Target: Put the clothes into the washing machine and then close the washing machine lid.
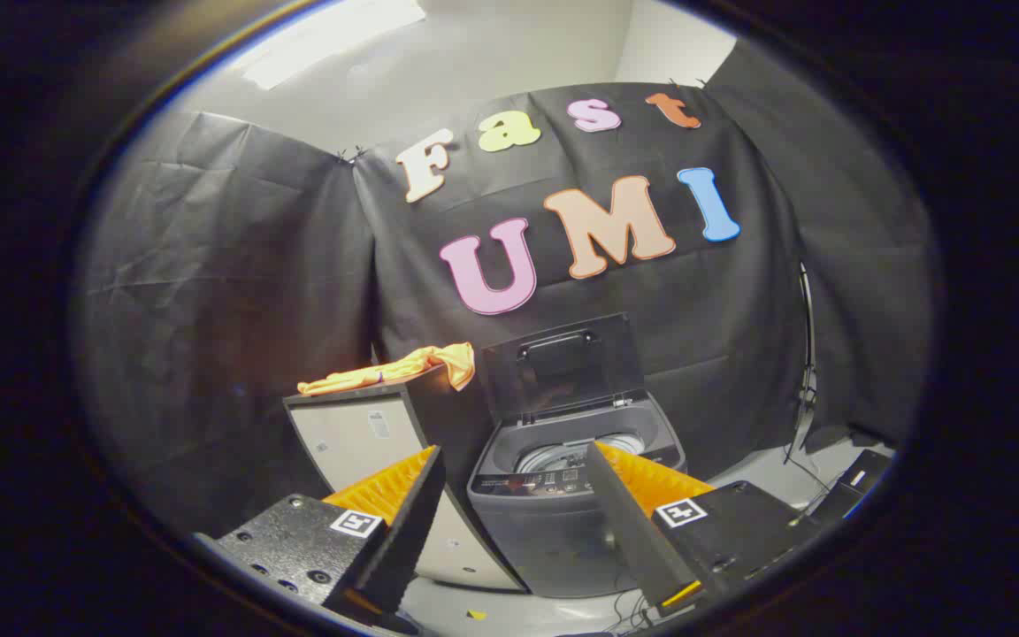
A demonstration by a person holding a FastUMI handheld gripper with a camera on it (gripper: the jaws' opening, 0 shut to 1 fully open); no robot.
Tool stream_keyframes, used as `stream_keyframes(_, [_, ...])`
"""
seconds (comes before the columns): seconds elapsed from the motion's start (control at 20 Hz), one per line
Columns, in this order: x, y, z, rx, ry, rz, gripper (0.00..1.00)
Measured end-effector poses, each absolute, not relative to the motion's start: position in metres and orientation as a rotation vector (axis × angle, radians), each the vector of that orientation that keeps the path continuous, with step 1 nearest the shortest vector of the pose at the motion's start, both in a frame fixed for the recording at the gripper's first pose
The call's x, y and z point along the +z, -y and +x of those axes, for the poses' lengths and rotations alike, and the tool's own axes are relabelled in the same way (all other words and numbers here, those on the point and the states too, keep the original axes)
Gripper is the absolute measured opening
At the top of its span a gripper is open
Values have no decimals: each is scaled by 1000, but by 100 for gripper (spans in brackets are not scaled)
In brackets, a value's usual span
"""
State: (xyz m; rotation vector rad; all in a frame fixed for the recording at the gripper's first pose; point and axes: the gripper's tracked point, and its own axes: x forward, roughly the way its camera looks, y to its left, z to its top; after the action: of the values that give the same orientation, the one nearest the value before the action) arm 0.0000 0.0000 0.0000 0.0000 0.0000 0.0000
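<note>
**A:** Two fingers, spread wide, nothing between them but air. That's the gripper as far as I can see, not holding or touching anything.

**B:** Yep, agreed. And the washing machine? Looks like it sits just ahead of the fingers, pretty much in the gap between them.

**A:** Right, a small grey top-loader standing on the pale floor. Its lid is flipped up, standing nearly upright at the back, with a dark handle near the top edge. You can look straight down into the metal drum, and I can't make out anything lying in it from here.

**B:** Where's the laundry then?

**A:** Up and to the left of the machine, beyond the left finger. An orange-yellow garment is draped across the top of a box-like cabinet with a pale front panel. One end of the cloth hangs over the cabinet's corner on the side nearest the washer's lid. The cabinet stands just beside the washer; whether they actually touch, I can't tell.

**B:** Anything else around?

**A:** A cable runs down the dark cloth wall off to the right, beyond the right finger, and there's a flat dark object on the floor over there. Too small to say what it is. Also a tiny yellow scrap on the floor near the fingers.
</note>
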Motion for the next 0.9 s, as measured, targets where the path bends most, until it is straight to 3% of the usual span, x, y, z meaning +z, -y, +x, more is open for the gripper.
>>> stream_keyframes(0.9, [-72, -47, 59, -77, -99, -88, 97])
